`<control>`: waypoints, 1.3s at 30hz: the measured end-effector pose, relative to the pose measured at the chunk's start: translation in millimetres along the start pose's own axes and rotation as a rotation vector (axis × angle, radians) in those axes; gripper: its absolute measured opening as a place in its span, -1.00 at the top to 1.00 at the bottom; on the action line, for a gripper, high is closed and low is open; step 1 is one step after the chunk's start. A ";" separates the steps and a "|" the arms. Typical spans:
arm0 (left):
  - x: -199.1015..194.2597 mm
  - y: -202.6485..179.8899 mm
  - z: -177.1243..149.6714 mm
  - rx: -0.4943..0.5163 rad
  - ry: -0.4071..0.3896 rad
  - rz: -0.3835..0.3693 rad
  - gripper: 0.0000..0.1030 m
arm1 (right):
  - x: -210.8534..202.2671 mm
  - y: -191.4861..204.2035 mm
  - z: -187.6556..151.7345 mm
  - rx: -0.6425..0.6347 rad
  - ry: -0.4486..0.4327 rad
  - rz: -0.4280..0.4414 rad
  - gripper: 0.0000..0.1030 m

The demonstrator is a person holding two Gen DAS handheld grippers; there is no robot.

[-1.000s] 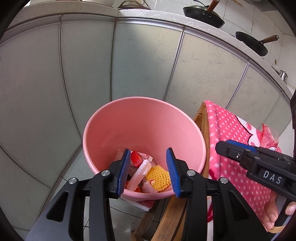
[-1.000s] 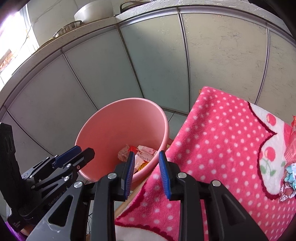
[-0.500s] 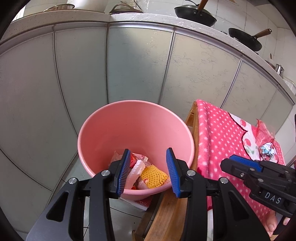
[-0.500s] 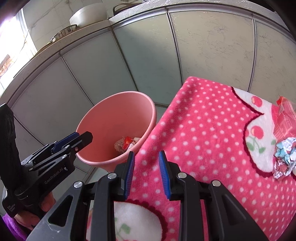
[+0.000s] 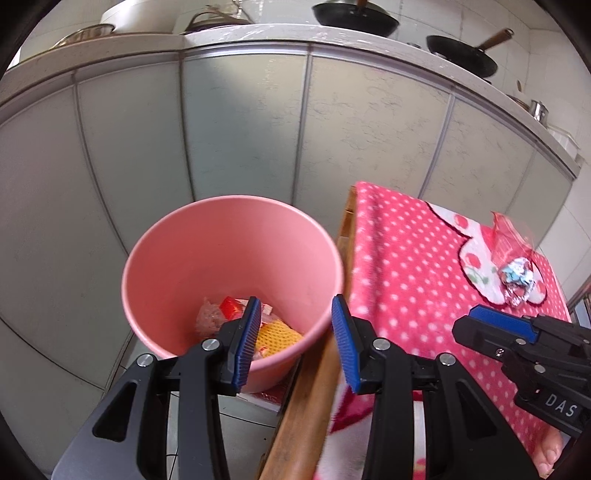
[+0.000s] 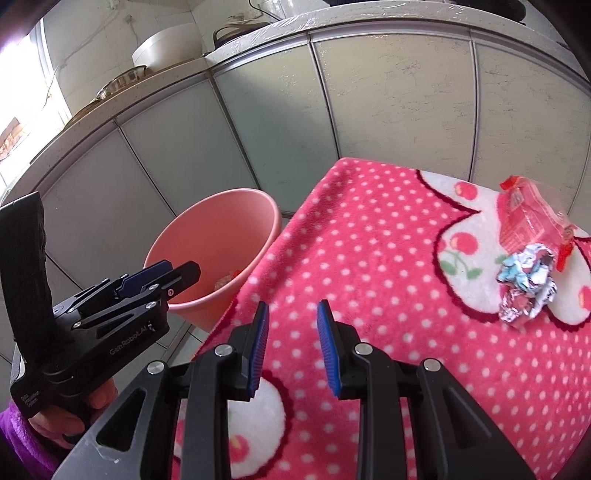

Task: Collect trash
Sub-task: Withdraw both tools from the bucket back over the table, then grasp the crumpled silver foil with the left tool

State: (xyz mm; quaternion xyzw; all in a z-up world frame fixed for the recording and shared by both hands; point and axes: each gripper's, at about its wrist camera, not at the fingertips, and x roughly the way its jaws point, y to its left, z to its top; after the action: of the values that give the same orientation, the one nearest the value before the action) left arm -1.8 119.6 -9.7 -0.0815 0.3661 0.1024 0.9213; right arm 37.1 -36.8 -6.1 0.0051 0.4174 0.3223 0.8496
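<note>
Trash still on the pink dotted cloth (image 6: 369, 258) is a crumpled foil wrapper (image 6: 526, 286) lying against a red plastic packet (image 6: 532, 218), both near the cloth's far right corner. The right gripper (image 6: 291, 339) hangs over the cloth's near part, well apart from them, its blue pads a narrow gap apart with nothing between. Just left of the cloth, past the wooden edge (image 5: 314, 387) it covers, stands a pink bucket (image 5: 177, 258) on the floor, holding more wrappers and a yellow foam net (image 5: 277, 334). The left gripper (image 5: 293, 347) hovers over the bucket's near rim, fingers wide and empty. Grey cabinet doors (image 5: 240, 129) rise behind, with black pans (image 5: 354, 18) on the counter.
</note>
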 end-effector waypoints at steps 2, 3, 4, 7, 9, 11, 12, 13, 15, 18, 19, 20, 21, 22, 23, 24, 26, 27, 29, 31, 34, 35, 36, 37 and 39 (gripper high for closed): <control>0.3 -6.3 -0.8 0.013 0.005 -0.008 0.22 | -4.5 -4.1 -3.3 0.002 -0.004 -0.007 0.48; 0.6 -9.0 -1.3 0.019 0.006 -0.012 0.22 | -7.0 -6.5 -5.6 0.002 -0.005 -0.013 0.48; 0.5 -11.6 -1.9 0.025 0.007 -0.016 0.22 | -8.8 -8.6 -7.5 0.002 -0.006 -0.018 0.48; 1.8 -20.5 -2.1 0.042 0.013 -0.023 0.22 | -15.2 -15.5 -13.6 -0.001 -0.013 -0.037 0.48; 2.7 -26.3 -2.6 0.052 0.019 -0.029 0.22 | -19.5 -19.6 -16.7 0.000 -0.017 -0.043 0.48; 3.9 -33.0 -3.2 0.064 0.025 -0.036 0.22 | -22.5 -23.2 -19.4 0.001 -0.020 -0.048 0.48; 4.4 -36.7 -3.3 0.070 0.027 -0.040 0.22 | -24.2 -25.2 -21.1 0.002 -0.022 -0.052 0.48; 4.7 -39.4 -3.1 0.075 0.030 -0.044 0.22 | -25.7 -27.0 -22.7 0.003 -0.024 -0.055 0.48; 4.9 -46.9 -3.3 0.086 0.033 -0.052 0.22 | -28.7 -31.5 -26.0 0.007 -0.026 -0.060 0.48; 4.8 -57.7 -3.4 0.103 0.035 -0.069 0.22 | -33.0 -38.9 -30.7 0.017 -0.030 -0.065 0.48; 4.6 -60.4 -3.4 0.108 0.036 -0.073 0.22 | -34.6 -41.9 -32.1 0.021 -0.032 -0.068 0.48; 4.7 -64.3 -3.3 0.116 0.036 -0.078 0.22 | -35.7 -44.2 -33.2 0.024 -0.034 -0.071 0.48; 5.1 -67.4 -3.0 0.122 0.038 -0.081 0.22 | -38.2 -48.2 -34.7 0.030 -0.039 -0.078 0.48; 5.4 -71.4 -2.7 0.127 0.040 -0.088 0.22 | -39.7 -51.1 -35.8 0.034 -0.042 -0.083 0.48; 6.2 -73.8 -2.5 0.129 0.042 -0.093 0.22 | -41.0 -53.8 -36.7 0.039 -0.044 -0.087 0.48; 7.1 -76.7 -2.3 0.131 0.046 -0.099 0.22 | -43.1 -58.1 -38.1 0.047 -0.048 -0.094 0.48; 9.2 -82.8 -1.6 0.133 0.054 -0.112 0.22 | -46.0 -64.3 -40.4 0.059 -0.051 -0.104 0.48; 10.3 -85.1 -1.4 0.135 0.056 -0.117 0.22 | -48.2 -69.2 -42.3 0.068 -0.054 -0.113 0.48; 11.9 -91.9 -1.0 0.143 0.061 -0.130 0.22 | -50.7 -76.2 -44.8 0.081 -0.058 -0.126 0.48; 12.6 -97.9 -0.5 0.154 0.063 -0.143 0.22 | -52.9 -81.6 -46.8 0.093 -0.061 -0.135 0.48; 14.3 -108.8 0.1 0.174 0.065 -0.162 0.22 | -55.4 -91.2 -50.0 0.114 -0.064 -0.145 0.48; 15.0 -112.4 0.6 0.181 0.066 -0.169 0.22 | -55.8 -93.1 -50.7 0.118 -0.064 -0.147 0.48; 15.5 -115.4 1.2 0.186 0.067 -0.175 0.22 | -56.7 -95.9 -51.6 0.121 -0.066 -0.151 0.48; 15.9 -118.2 2.0 0.191 0.067 -0.180 0.22 | -57.6 -97.6 -52.8 0.122 -0.067 -0.156 0.48; 16.3 -123.8 4.9 0.200 0.063 -0.193 0.22 | -59.6 -100.9 -56.1 0.123 -0.072 -0.171 0.48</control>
State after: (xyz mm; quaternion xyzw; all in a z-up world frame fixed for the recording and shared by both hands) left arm 43.8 3.2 -8.1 -0.0270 0.3937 -0.0263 0.9185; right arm 25.5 -164.2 -28.6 0.0331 0.4047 0.2219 0.8865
